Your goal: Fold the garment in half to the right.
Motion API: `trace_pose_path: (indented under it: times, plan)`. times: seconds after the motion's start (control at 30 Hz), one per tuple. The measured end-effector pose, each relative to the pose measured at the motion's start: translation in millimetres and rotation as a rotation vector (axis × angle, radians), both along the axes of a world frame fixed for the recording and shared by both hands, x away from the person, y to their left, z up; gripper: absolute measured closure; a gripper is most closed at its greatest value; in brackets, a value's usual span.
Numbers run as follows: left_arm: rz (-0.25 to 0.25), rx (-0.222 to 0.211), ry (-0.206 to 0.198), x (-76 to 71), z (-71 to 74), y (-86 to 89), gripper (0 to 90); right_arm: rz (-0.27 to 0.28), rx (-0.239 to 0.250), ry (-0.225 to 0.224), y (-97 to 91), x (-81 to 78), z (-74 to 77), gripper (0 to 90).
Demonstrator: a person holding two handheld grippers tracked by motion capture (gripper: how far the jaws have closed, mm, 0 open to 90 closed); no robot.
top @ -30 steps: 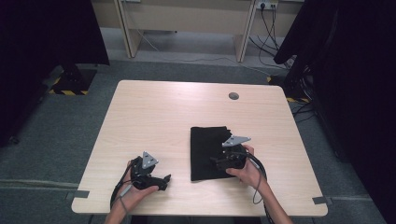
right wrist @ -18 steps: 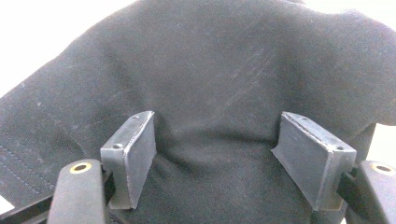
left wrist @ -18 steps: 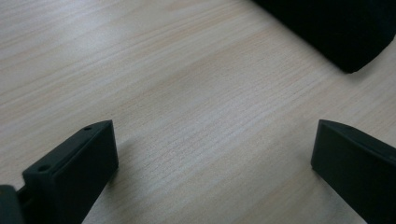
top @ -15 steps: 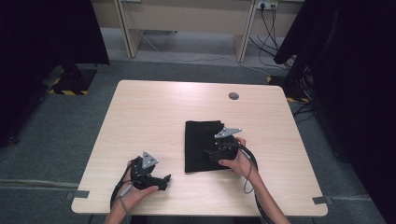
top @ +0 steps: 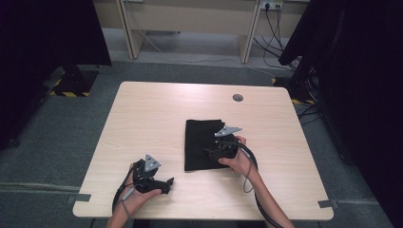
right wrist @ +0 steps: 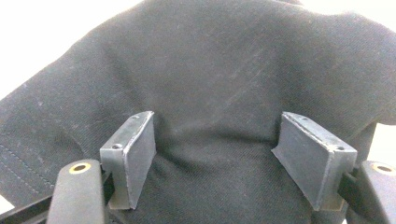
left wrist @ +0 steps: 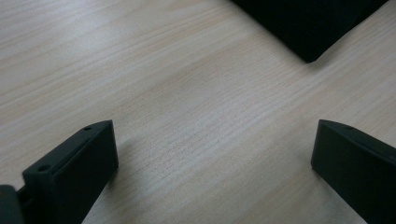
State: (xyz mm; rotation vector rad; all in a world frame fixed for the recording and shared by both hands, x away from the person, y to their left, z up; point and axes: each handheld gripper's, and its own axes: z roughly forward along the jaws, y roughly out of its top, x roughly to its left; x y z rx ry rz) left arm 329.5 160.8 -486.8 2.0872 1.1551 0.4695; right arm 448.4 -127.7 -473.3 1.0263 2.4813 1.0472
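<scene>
One folded black cloth [top: 203, 144] lies on the wooden table [top: 142, 123], a little right of its middle and toward the person's side. Two grippers are in the person's hands. The right gripper [top: 209, 153] rests on the cloth's right part, its jaws spread wide with the dark fabric bunched up between them but not pinched. The left gripper [top: 166, 185] sits on bare wood near the front edge, jaws wide apart and holding nothing, with a corner of the cloth just ahead of it.

Floor: grey carpet [top: 57, 142], hazard-striped tape [top: 71, 93].
Furniture: pale wooden table [top: 157, 118].
Sides: black curtains [top: 361, 71] hung.
</scene>
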Motion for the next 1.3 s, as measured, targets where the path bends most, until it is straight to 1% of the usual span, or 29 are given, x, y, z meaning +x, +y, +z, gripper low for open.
trace_pose_path:
  times: [0.17,0.23,0.3,0.43,0.6,0.67,0.8,1.0,1.1,1.2,1.3]
  plan:
    - [0.000,0.000,0.000,0.0,0.0,0.0,0.0,0.003,0.008,0.011,-0.4,1.7,0.9,28.6]
    - [0.000,0.000,0.000,0.0,0.0,0.0,0.0,0.004,0.036,0.022,-3.0,2.2,1.3,27.8]
    - [0.000,0.000,0.000,0.0,0.0,0.0,0.0,0.000,0.080,0.036,-7.2,2.3,2.9,26.7]
    - [0.000,0.000,0.000,0.0,0.0,0.0,0.0,-0.009,0.104,0.007,-15.3,-3.1,8.2,25.9]
    - [0.000,0.000,0.000,0.0,0.0,0.0,0.0,-0.021,0.096,-0.006,-25.3,-11.2,14.4,25.7]
    - [0.000,0.000,0.000,0.0,0.0,0.0,0.0,-0.010,0.087,-0.011,-28.1,-14.6,17.6,26.7]
    - [0.000,0.000,0.000,0.0,0.0,0.0,0.0,-0.013,0.097,-0.023,-33.5,-20.8,23.0,26.7]
    - [0.000,0.000,0.000,0.0,0.0,0.0,0.0,-0.016,0.110,-0.022,-43.5,-28.4,23.7,26.5]
    - [0.000,0.000,0.000,0.0,0.0,0.0,0.0,-0.018,0.130,-0.012,-48.9,-32.2,24.7,26.5]
    - [0.000,0.000,0.000,0.0,0.0,0.0,0.0,-0.028,0.126,-0.019,-53.8,-35.5,25.1,26.5]
    - [0.000,0.000,0.000,0.0,0.0,0.0,0.0,-0.026,0.147,-0.003,-58.9,-39.3,24.0,26.5]
